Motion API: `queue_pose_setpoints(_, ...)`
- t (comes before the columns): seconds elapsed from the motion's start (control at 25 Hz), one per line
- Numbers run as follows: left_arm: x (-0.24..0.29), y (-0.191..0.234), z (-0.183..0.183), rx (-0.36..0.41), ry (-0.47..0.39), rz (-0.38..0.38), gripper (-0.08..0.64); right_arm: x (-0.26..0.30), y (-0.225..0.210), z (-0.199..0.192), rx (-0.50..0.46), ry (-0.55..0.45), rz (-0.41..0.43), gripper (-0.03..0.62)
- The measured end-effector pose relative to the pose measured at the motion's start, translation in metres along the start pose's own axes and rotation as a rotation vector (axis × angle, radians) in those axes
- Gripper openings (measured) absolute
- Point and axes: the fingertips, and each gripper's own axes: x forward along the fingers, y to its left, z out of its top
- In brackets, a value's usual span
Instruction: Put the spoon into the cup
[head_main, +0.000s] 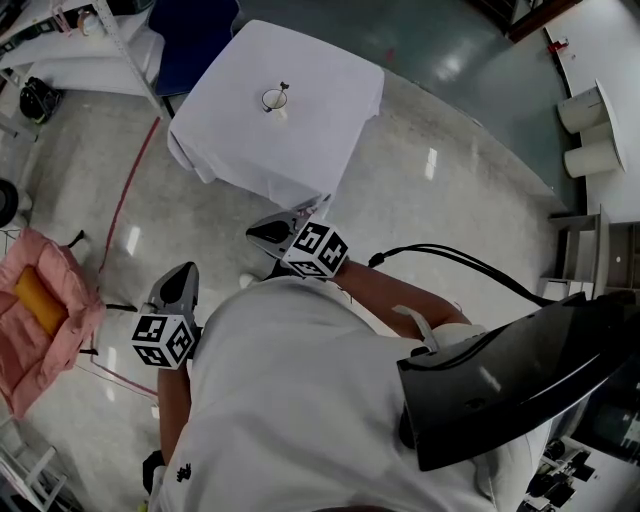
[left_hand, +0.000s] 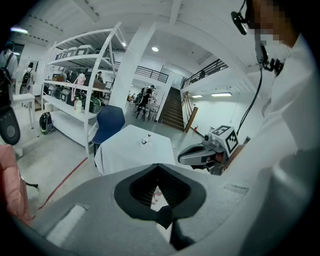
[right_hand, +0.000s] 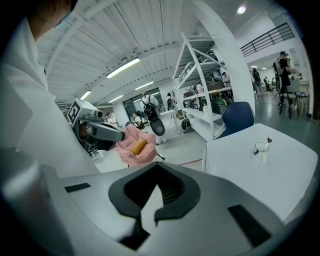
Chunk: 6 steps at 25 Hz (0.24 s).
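Observation:
A clear cup (head_main: 272, 100) stands on the white-clothed table (head_main: 300, 150), far ahead of me. The spoon (head_main: 285, 87) stands inside the cup, its dark handle end leaning over the rim to the right. Both grippers hang close to my body, well short of the table. My left gripper (head_main: 180, 280) is shut and empty, and so is my right gripper (head_main: 265, 232). The left gripper view shows the cup (left_hand: 145, 140) small on the table beyond the closed jaws. In the right gripper view the cup (right_hand: 260, 148) and spoon (right_hand: 269, 141) sit at the right.
A blue chair (head_main: 195, 35) stands behind the table. At my left on the floor is a pink bag (head_main: 40, 320) holding an orange thing. White shelving (left_hand: 75, 75) runs along the left wall. Red tape (head_main: 125, 200) crosses the floor. A black cable (head_main: 450, 258) trails at my right.

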Motion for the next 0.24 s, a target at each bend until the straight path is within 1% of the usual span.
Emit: queue_pose_setpoints(0.24,0.013,0.006,0.002,-0.003,0.012,0.005,0.006,0.006,-0.012,-0.003,0.005,0.005,0.013,0.008)
